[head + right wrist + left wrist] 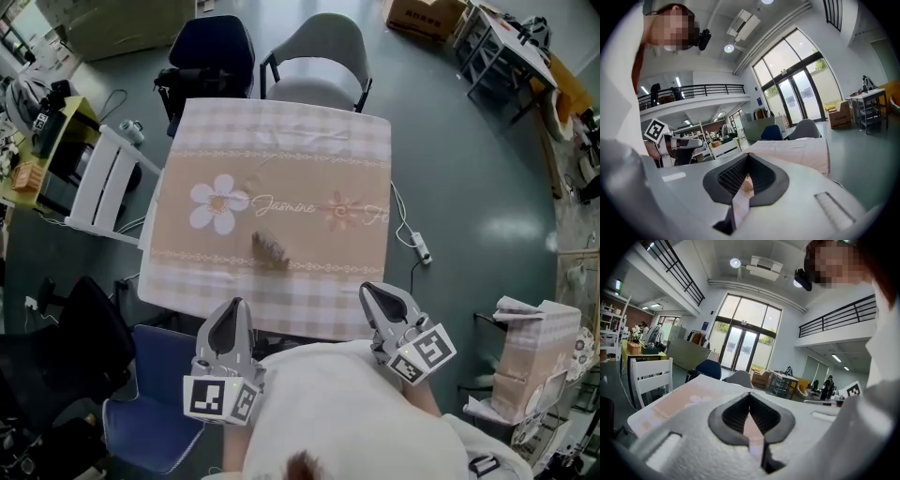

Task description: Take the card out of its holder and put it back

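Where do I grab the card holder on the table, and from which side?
The card holder lies low, elongated diagonally. Probably come from above with the right hand-held gripper, jaws across its narrow width. It shows too small to say more.

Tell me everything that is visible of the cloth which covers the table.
The tablecloth looks like soft fabric, beige in the middle with pale checked bands along its edges. It bears a white flower, cursive lettering and a fainter pink flower. It lies flat over the table, slightly creased, and hangs over the sides. A small brownish object, too blurred to identify, rests on it near the middle.
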